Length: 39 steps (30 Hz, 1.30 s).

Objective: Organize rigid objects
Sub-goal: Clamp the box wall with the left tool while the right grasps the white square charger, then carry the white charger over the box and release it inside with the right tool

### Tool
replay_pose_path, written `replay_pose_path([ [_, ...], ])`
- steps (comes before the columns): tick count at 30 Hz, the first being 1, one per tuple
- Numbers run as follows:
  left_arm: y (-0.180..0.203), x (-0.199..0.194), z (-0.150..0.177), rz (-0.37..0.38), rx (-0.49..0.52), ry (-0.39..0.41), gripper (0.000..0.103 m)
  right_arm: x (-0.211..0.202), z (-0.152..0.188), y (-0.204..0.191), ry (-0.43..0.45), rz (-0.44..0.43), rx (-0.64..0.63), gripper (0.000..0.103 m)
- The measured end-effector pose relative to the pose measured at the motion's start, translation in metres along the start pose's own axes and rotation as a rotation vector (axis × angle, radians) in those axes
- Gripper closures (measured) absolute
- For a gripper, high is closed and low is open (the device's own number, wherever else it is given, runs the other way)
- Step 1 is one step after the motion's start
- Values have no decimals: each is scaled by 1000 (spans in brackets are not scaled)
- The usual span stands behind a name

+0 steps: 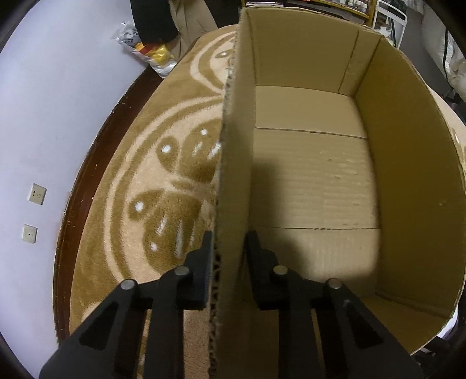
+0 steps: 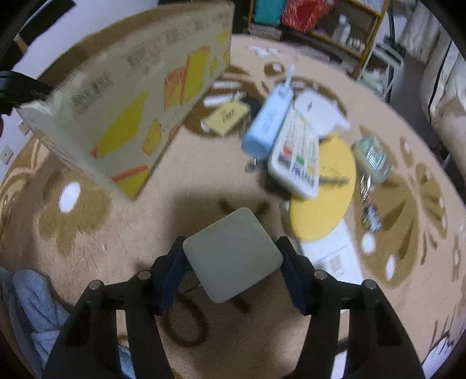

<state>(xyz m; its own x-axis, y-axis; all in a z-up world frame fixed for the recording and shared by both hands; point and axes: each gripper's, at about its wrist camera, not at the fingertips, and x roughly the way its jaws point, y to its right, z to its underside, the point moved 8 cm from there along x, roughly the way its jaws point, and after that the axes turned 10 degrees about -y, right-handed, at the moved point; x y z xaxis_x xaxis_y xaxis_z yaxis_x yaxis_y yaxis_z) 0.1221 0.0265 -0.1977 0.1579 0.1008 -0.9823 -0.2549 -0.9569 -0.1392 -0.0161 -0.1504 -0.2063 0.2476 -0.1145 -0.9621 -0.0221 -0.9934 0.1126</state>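
Observation:
My left gripper is shut on the near side wall of an open cardboard box, one finger inside and one outside; the box is empty. In the right wrist view the same box is tilted up off the carpet at the upper left. My right gripper is shut on a flat grey square device and holds it above the carpet. Beyond lie a blue bottle, a white calculator, a yellow round disc, a yellow card box, a white box and a small jar.
A tan and brown patterned carpet covers the floor, edged by dark wood and a white wall with sockets. Shelves stand at the back. A plastic bag lies by the wall. Blue cloth shows at lower left.

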Motion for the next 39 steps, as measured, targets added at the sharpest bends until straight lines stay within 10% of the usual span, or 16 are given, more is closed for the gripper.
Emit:
replay_pose_path([
  [10,-1,0,1,-3,2,-6,86,-51,-35,-3,190,75,-8,38],
  [26,-2,1,-1,-10,-1,-7,84,-150,-134,0,517,-117,129,38],
  [39,-2,-6,-3,-34,20,29,86,-111,-172,-26,467,-317,179,37],
])
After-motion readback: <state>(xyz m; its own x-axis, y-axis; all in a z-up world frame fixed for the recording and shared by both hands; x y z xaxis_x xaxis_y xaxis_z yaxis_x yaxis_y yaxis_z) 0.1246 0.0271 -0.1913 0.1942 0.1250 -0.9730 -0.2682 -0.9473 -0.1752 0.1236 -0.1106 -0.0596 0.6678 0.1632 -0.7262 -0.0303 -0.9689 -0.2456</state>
